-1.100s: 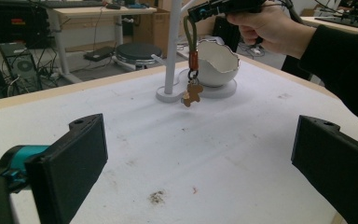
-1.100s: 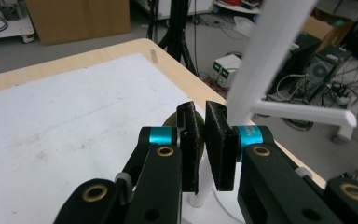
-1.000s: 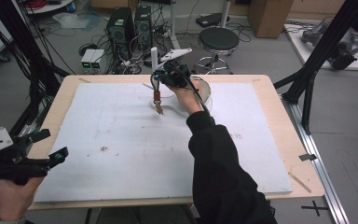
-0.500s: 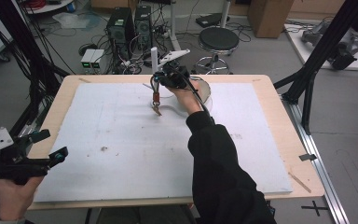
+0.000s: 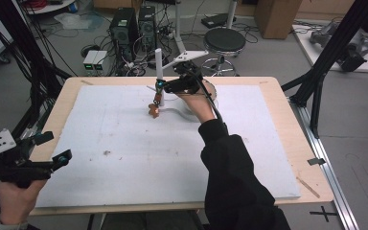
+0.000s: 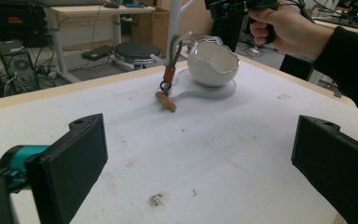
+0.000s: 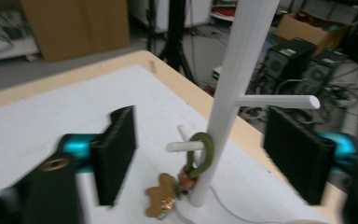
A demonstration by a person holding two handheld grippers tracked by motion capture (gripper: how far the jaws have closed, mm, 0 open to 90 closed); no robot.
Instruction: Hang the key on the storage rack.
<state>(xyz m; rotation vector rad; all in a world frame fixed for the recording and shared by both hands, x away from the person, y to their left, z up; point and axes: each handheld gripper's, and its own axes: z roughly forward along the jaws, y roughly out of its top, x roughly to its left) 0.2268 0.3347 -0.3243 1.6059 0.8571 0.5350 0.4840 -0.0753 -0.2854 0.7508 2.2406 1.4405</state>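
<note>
White peg stand [image 5: 159, 72] upright at the far middle of the foam-covered table [image 5: 124, 158], beside a white egg-shaped bowl [image 6: 213, 62] on the same white base. Keychain [image 7: 196, 161] hung on a low peg [image 7: 182, 146] of the stand: olive loop over the peg, orange clip below, tan wooden charm [image 6: 166, 100] resting on the foam just left of the base.

Right gripper [image 5: 159, 93] held over the stand, jaws spread wide after just having been opening, nothing between the pads; in the right gripper view the stand's post and the hung loop lying between the two black jaws without touching either. Left gripper [image 5: 52, 149] idle at the near left corner, jaws likewise wide apart and empty, aimed across the table toward the stand.

Judged stage: keychain released onto the peg, withdrawal pending.

Risks from here:
- Snagging of the loop or a peg by a jaw during withdrawal, pulling the keychain off.
- Sideways contact with the slim post, tipping the stand or nudging the bowl.
- Loop seated close to the peg's free end, possibly (view blurred), so liable to slide off under a small jolt.
</note>
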